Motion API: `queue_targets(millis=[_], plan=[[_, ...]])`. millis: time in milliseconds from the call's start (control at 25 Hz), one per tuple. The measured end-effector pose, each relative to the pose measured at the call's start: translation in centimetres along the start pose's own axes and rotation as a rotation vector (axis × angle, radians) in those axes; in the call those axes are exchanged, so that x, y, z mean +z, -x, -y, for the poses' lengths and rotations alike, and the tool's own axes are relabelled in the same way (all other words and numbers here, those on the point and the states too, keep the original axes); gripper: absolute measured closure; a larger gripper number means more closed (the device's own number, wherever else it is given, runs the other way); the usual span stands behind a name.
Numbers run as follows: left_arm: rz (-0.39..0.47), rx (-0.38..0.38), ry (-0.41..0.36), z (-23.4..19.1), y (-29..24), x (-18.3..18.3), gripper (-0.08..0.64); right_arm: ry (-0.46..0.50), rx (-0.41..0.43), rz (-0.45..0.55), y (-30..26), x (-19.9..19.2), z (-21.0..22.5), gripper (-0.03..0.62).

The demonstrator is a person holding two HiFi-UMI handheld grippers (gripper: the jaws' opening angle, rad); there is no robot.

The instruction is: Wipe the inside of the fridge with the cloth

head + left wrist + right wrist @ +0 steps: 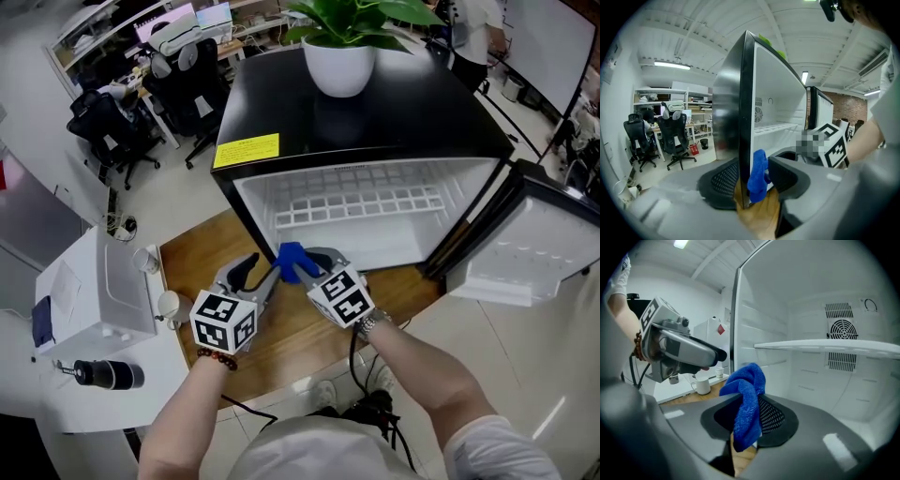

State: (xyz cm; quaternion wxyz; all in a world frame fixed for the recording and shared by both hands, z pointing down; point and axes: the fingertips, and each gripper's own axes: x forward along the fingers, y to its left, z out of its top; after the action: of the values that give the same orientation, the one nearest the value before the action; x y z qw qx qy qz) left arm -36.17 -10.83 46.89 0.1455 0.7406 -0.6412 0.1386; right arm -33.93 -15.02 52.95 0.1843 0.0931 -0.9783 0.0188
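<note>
A black mini fridge (375, 122) stands with its door (530, 253) swung open to the right, and its white inside with a wire shelf (356, 202) is in view. My right gripper (302, 266) is shut on a bunched blue cloth (292, 259) just in front of the fridge opening. In the right gripper view the cloth (747, 399) hangs pinched between the pads, with the shelf (825, 346) ahead. My left gripper (260, 274) hovers beside it on the left, open and holding nothing. In the left gripper view the fridge's left wall edge (745, 117) and the cloth (758, 176) show past its jaws.
A potted plant (339, 56) sits on top of the fridge. The fridge rests on a wooden platform (202, 258). To the left, a white table holds a white box-shaped machine (94, 295), white cups (169, 305) and a black cylinder (108, 375). Office chairs (112, 127) stand behind.
</note>
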Motion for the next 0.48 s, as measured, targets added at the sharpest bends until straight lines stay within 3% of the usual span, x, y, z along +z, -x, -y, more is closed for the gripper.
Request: queue_targets(millis=[480], plan=[[0.034, 0.048, 0.044, -0.4, -1.2, 0.1, 0.357, -0.102, -0.121, 0.046, -3.3, -1.2, 3.6, 0.506]])
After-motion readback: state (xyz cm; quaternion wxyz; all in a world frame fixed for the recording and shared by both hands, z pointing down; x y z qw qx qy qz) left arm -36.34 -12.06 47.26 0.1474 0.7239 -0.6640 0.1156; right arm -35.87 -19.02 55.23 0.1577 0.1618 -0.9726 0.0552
